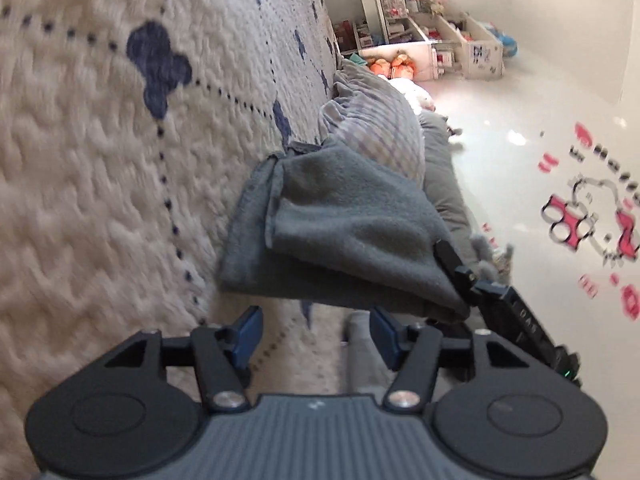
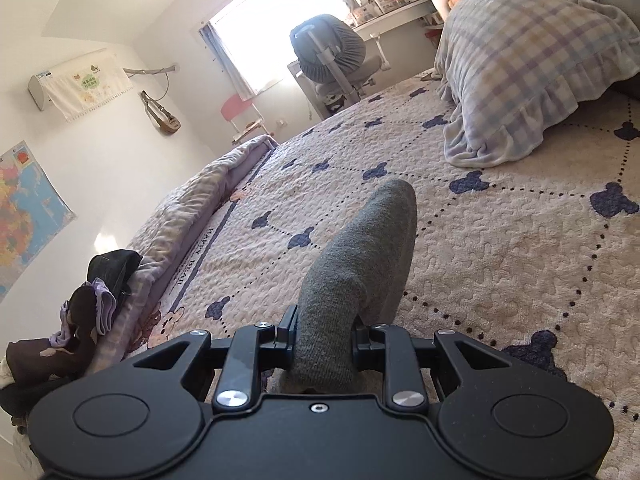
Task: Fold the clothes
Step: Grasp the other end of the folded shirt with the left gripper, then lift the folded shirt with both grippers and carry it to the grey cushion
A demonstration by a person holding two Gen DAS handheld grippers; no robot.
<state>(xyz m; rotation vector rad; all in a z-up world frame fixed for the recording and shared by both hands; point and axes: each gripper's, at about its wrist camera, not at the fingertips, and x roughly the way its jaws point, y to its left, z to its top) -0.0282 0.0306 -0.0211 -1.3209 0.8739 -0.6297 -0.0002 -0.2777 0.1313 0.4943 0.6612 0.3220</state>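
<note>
My right gripper (image 2: 322, 336) is clamped on one grey garment (image 2: 356, 264), lifted over the bedspread (image 2: 500, 264), which lies bare out to the single plaid blanket (image 2: 532, 64). My left gripper (image 1: 316, 330) hangs released, pads clear of the cloth's near hem, nothing between them.

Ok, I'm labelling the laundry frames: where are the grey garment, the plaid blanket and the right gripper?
grey garment (image 1: 352, 232): left wrist view, middle of its folded top layer.
plaid blanket (image 2: 532, 60): right wrist view, top of the heap.
right gripper (image 2: 324, 334): right wrist view, between its fingertips, clamped on grey cloth.
</note>
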